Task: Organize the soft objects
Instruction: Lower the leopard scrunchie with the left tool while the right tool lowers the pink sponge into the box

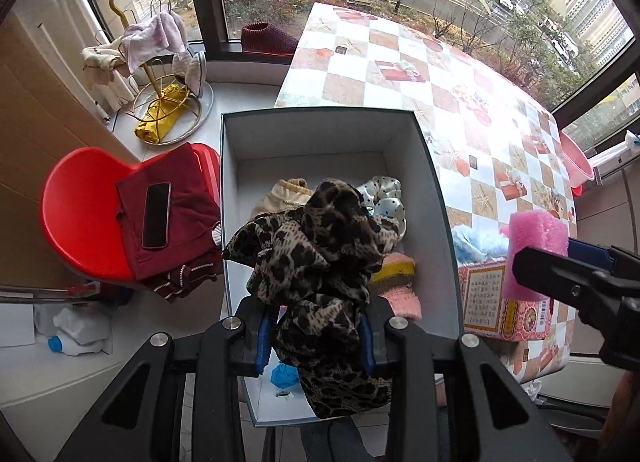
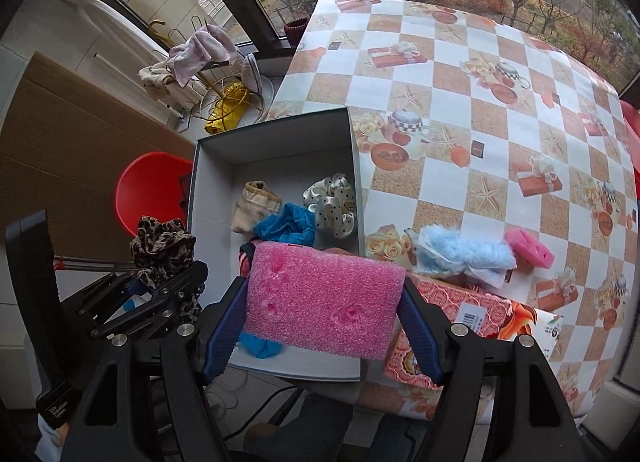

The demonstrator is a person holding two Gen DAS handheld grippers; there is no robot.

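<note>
Your left tool [image 1: 316,336] gripped the leopard scrunchie [image 1: 320,258] above the box [image 1: 436,190]; your right tool [image 2: 320,336] clamped the pink sponge [image 2: 324,298], seemingly over the box's near edge on the counter [image 2: 500,134].

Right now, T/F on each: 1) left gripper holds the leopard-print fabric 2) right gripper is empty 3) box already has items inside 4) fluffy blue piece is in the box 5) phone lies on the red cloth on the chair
1) True: the left gripper is clamped on the leopard-print fabric.
2) False: the right gripper grips a pink foam block.
3) True: the box holds a polka-dot scrunchie and other soft pieces.
4) False: the fluffy blue piece lies on the table, outside the box.
5) True: the phone rests on the red cloth.
</note>
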